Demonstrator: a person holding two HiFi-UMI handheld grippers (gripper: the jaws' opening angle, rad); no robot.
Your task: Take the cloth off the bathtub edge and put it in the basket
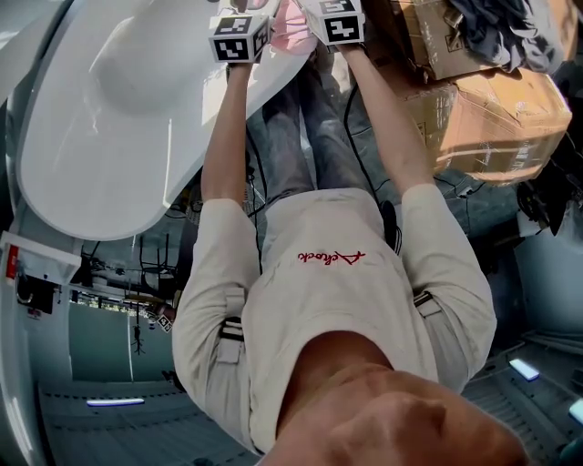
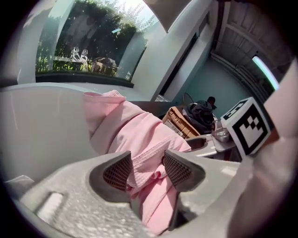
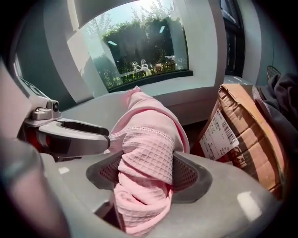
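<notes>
Head view: a person in a pale shirt (image 1: 328, 273) reaches both arms to the top of the frame, where the pink cloth (image 1: 290, 23) lies on the rim of the white bathtub (image 1: 100, 118). Stacked cardboard boxes (image 1: 492, 100) with dark clothes (image 1: 501, 27) on top crowd the side next to it. Left gripper view: the left claw (image 2: 146, 169) stands released, its pads on either side of a loose fold of the cloth, which drapes over the tub's edge below a window (image 2: 84, 46). Right gripper view: the right claw (image 3: 146, 174) is clenched on a bunched, waffle-weave part of the same cloth, with a labelled box close beside it. We judge the task barely begun: the cloth is gripped but not lifted, so the lift, carry and drop all remain. We cannot pick out the basket in any view, and the boxes may hem in the way to it.
</notes>
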